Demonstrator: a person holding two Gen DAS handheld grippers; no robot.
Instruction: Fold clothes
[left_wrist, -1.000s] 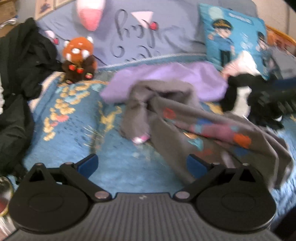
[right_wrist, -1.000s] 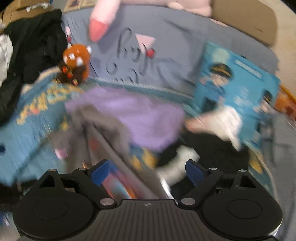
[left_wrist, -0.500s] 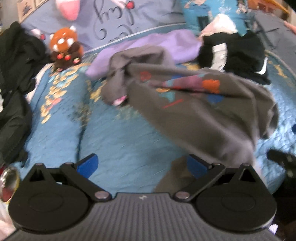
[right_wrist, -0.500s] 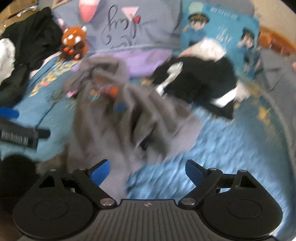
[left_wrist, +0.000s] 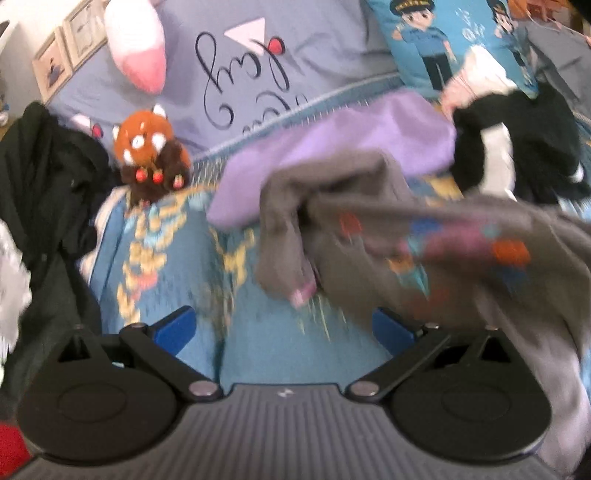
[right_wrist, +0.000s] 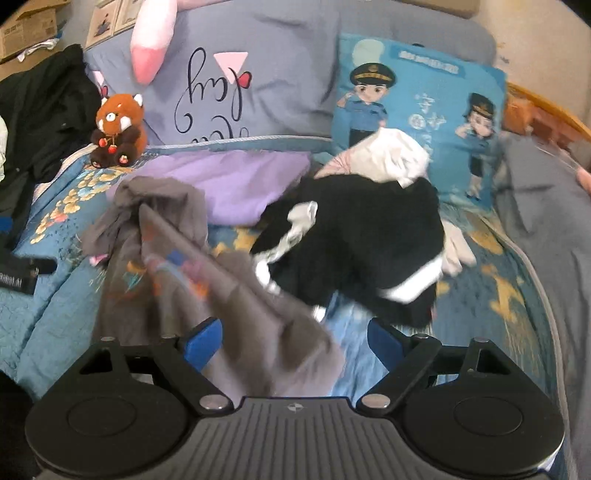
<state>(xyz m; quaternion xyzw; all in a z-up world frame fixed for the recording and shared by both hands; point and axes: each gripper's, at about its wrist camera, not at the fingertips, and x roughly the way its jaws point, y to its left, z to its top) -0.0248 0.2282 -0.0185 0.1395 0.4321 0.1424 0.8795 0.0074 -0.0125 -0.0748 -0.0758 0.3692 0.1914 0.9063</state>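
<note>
my left claw (left_wrist: 282, 330) gaped empty over the bed (left_wrist: 266, 343) | my right claw (right_wrist: 294, 338) was closing, grey shirt (right_wrist: 177, 280) bunched between its jaws, not pinched

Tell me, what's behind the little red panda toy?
Behind the red panda toy leans a big grey-blue pillow with curly dark writing, and a pink and white plush hangs against it. The part of the pillow right behind the toy is covered.
</note>
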